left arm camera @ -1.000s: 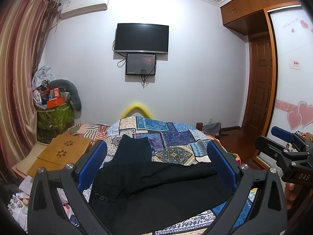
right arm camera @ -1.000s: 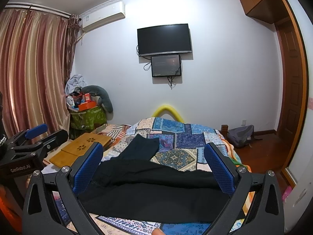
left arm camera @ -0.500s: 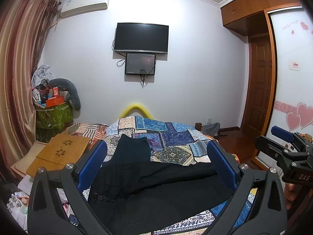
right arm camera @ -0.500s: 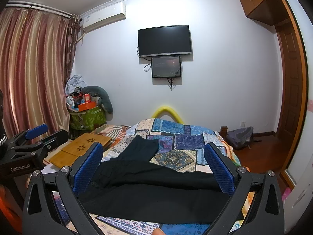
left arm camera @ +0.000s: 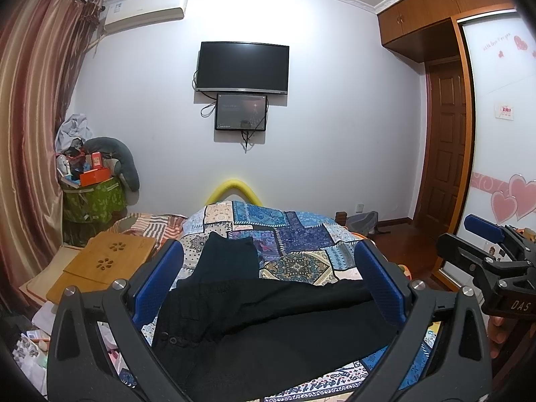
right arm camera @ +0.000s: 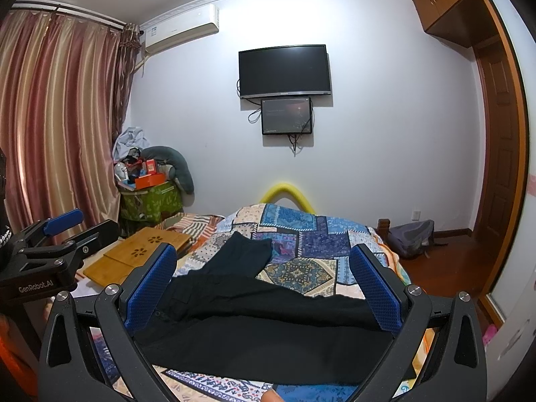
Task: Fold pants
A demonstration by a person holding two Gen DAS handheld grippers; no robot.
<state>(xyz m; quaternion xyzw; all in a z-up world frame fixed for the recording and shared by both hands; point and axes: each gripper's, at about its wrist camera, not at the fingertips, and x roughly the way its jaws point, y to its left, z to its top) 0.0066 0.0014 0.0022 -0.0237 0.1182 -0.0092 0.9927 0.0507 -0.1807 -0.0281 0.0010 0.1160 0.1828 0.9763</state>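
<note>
Because the left claw (left arm camera: pixel 268 281) and right claw (right arm camera: pixel 263 278) both hover released above the black pants (left arm camera: pixel 268 328) on the quilt (left arm camera: pixel 301 234), a grab could snag that cover too.

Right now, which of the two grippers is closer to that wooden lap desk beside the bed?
Left. The left gripper hovers above the black pants on the wooden lap desk side; the right gripper is beyond it.

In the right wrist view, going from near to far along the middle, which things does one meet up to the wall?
black pants → patchwork bedspread → yellow curved headboard → small screen → large television
</note>
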